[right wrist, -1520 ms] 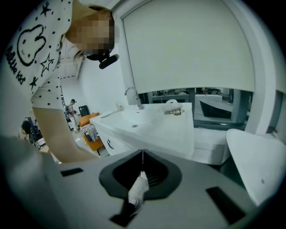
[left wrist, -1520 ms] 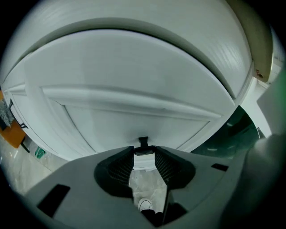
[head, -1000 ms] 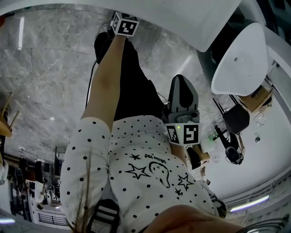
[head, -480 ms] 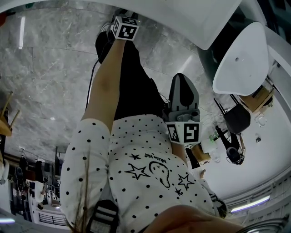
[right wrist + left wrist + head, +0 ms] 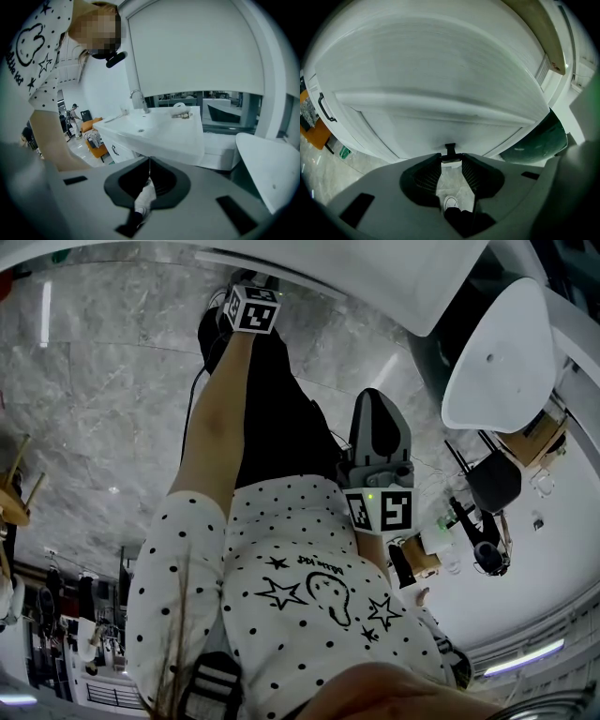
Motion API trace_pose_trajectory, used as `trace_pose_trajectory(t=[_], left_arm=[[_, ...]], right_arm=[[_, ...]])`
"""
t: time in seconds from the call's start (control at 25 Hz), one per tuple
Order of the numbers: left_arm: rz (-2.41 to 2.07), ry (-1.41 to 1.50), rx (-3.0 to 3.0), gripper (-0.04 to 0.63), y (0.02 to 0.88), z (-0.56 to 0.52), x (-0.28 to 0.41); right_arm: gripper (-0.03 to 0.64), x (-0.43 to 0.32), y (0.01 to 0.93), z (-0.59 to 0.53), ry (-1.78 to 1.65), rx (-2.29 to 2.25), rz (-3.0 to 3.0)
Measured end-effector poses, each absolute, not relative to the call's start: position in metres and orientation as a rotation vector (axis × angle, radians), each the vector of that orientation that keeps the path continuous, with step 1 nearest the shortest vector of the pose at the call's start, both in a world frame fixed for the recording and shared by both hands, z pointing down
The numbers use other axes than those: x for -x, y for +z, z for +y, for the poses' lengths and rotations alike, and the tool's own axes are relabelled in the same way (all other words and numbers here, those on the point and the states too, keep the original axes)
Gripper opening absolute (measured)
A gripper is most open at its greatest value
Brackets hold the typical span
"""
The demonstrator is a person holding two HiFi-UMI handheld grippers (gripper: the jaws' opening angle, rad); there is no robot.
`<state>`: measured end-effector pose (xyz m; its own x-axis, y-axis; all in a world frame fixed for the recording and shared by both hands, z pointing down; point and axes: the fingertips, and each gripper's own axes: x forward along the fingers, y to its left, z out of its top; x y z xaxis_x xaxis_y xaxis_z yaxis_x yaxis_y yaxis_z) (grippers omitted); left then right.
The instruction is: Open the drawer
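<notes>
Head view: the left gripper [image 5: 251,285] is held at the end of the outstretched left forearm [image 5: 217,418], at the lower edge of a white cabinet [image 5: 375,277] near the top of the picture. Its marker cube [image 5: 255,307] faces the camera. The right gripper [image 5: 377,407] is held close to the body, just above the dotted shirt [image 5: 309,587], and touches no furniture. A grey marble floor [image 5: 103,381] lies below, and a white basin [image 5: 506,362] stands at the right. Left gripper view: the white drawer front [image 5: 417,124] fills the area ahead of the jaws. A small black handle [image 5: 450,149] projects from it at the lower middle. The two jaw tips stand narrowly apart and pinch the bar of this handle between them. Whether the drawer is out of its cabinet cannot be told. Right gripper view: the jaws are pressed together with their tips meeting, and nothing is between them. Beyond them stands a white vanity [image 5: 159,136] with a faucet [image 5: 137,99] on its top and a black handle on its side.
</notes>
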<state>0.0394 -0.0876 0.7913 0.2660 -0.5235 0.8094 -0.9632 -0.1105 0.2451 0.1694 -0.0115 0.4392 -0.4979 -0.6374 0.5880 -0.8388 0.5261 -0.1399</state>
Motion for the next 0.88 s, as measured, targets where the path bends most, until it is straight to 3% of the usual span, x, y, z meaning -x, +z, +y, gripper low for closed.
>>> trace_pose_trajectory(t=[0.88], left_arm=[[-1.323, 0.719, -1.756, 0.140, 0.794, -0.038, -0.022]], right_arm=[[0.015, -0.130, 0.439, 0.007, 0.538, -1.137, -2.320]])
